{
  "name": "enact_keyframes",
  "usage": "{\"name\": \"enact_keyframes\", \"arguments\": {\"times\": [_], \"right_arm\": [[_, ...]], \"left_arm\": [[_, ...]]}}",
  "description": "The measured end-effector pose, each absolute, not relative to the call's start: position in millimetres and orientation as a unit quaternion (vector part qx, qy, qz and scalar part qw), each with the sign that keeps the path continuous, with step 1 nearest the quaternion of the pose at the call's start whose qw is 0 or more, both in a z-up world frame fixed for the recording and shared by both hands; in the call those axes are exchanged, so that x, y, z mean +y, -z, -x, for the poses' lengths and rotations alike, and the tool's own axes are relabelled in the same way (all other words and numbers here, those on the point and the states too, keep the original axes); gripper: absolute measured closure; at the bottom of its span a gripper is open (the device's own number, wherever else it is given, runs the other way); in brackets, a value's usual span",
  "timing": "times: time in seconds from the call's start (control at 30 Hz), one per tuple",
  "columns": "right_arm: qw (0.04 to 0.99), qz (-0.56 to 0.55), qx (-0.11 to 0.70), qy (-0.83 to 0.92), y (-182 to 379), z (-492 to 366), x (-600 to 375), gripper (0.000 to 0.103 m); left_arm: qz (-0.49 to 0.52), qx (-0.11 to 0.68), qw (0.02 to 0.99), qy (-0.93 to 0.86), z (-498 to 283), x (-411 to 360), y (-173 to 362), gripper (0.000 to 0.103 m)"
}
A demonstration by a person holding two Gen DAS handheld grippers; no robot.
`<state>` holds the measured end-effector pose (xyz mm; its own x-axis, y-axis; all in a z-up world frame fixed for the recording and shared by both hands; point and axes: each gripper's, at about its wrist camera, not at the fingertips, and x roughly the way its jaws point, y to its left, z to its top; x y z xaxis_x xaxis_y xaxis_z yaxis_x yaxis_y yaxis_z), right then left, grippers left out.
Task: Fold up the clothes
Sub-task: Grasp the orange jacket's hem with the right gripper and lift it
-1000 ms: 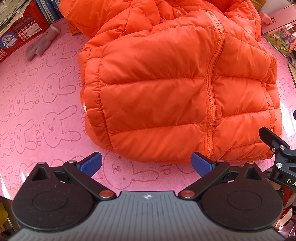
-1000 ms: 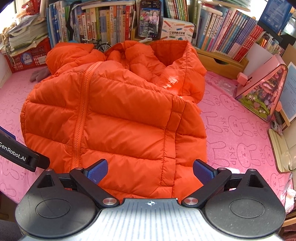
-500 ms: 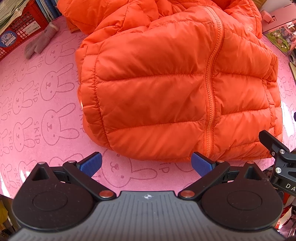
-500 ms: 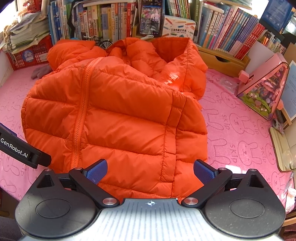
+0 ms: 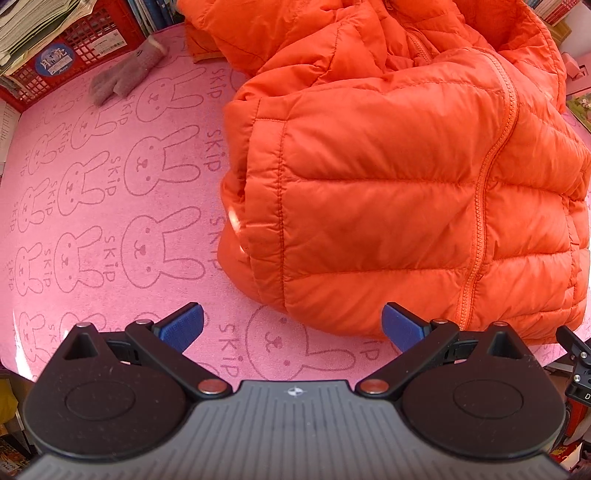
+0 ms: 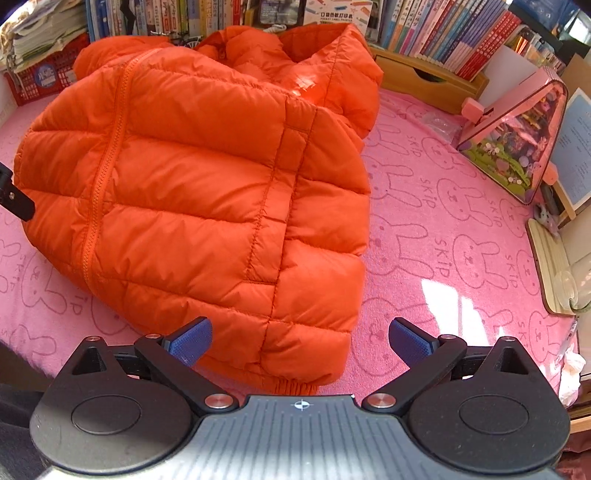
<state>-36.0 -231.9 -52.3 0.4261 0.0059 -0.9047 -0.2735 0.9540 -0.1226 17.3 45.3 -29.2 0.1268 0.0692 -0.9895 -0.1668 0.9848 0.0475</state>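
Your work surface is a pink tabletop mat printed with rabbit outlines and the word SKIP (image 5: 110,206), and it fills most of both views. On it lies the puffy orange quilted down jacket (image 5: 388,192), zipped shut, its hood bunched toward the far edge of the tabletop by the row of upright books (image 6: 461,33). In your right wrist view the same jacket (image 6: 192,192) spreads from the left side toward the middle, its hem reaching the near edge.

Your left gripper (image 5: 291,325) hangs over the near edge with its jaws spread wide and nothing between them; the blue pads (image 5: 183,326) sit above bare mat, just short of the jacket's lower left corner. Your right gripper (image 6: 301,338) is likewise spread wide with nothing in its grasp, and the jacket's elastic cuff and hem corner lie between its blue pads (image 6: 192,341) without either pad clearly touching cloth.

At the far left corner stands a red plastic crate (image 5: 74,55) stacked with papers. At the right edge leans a pink triangular display case with tiny figures inside (image 6: 517,147), and nearer you along that edge a pale wooden board (image 6: 550,266) lies flat. A small grey knitted glove (image 5: 122,74) rests on the mat just in front of the crate, well apart from the jacket.
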Motion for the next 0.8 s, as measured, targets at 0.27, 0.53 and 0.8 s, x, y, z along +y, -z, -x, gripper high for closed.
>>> {"name": "enact_keyframes", "arguments": {"times": [0.27, 0.53, 0.8], "right_arm": [[0.816, 0.122, 0.552, -0.124, 96, 25, -214, 0.01], [0.816, -0.118, 0.535, -0.187, 57, -47, -213, 0.072], [0.723, -0.425, 0.499, -0.218, 55, -118, -259, 0.077]], "left_arm": [[0.027, 0.651, 0.752, -0.105, -15, 55, 25, 0.0], [0.009, 0.61, 0.784, -0.117, -12, 56, 8, 0.0], [-0.013, 0.598, 0.793, -0.113, -18, 47, 14, 0.0]]}}
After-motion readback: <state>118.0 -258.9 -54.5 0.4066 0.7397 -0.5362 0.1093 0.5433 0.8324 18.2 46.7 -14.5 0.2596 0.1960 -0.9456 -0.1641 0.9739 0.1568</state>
